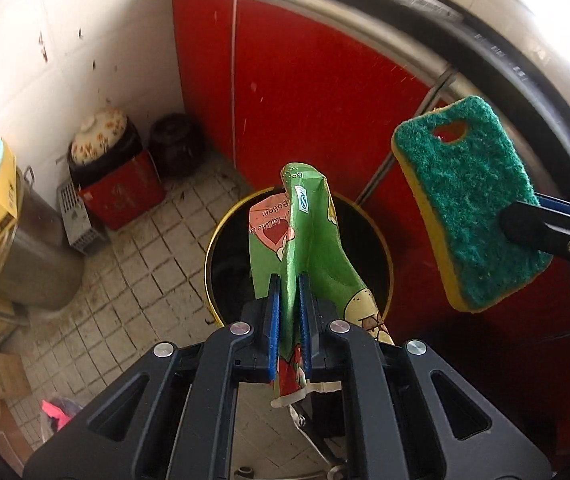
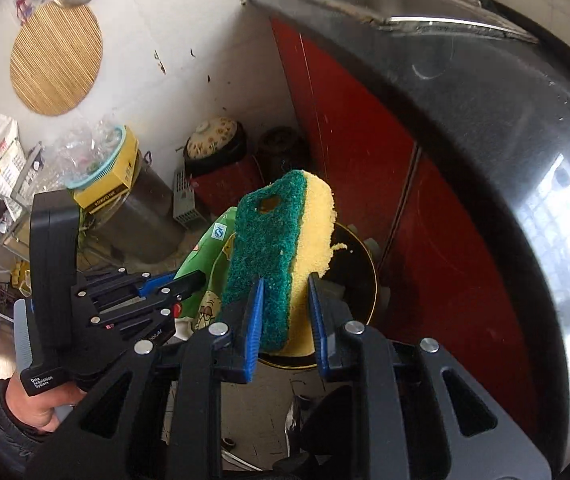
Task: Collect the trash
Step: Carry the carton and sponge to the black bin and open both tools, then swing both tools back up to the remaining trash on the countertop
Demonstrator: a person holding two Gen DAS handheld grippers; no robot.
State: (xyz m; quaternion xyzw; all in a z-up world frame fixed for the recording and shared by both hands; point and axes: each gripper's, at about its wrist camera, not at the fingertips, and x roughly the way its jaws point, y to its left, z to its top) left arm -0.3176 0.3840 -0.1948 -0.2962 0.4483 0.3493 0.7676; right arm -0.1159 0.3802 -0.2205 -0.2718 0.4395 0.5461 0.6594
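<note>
While you hold both pieces of trash over the bin [image 1: 221,240], you have little to worry about for weight: both are light. Your left gripper [image 1: 288,280] has its fingers closed on the green wrapper [image 1: 313,240], a thin printed packet that is soft and crumpled. It bends easily and can slip, so I think the best hold is on the folded middle, where you grip it now. It hangs directly above the dark opening of the bin, near its centre.

Your right gripper [image 2: 285,280] has its fingers pressed on the lower end of the sponge [image 2: 281,248]. This sponge is soft and springy, with a rough green side and a yellow foam side that looks torn at one edge. It gives under pressure, so a firm squeeze across its thickness should hold it well. In the left wrist view it is to the right of the wrapper, apart from it, over the right rim or just beyond; I cannot tell which.

I count one wrapper, one sponge, one bin and two grippers.
</note>
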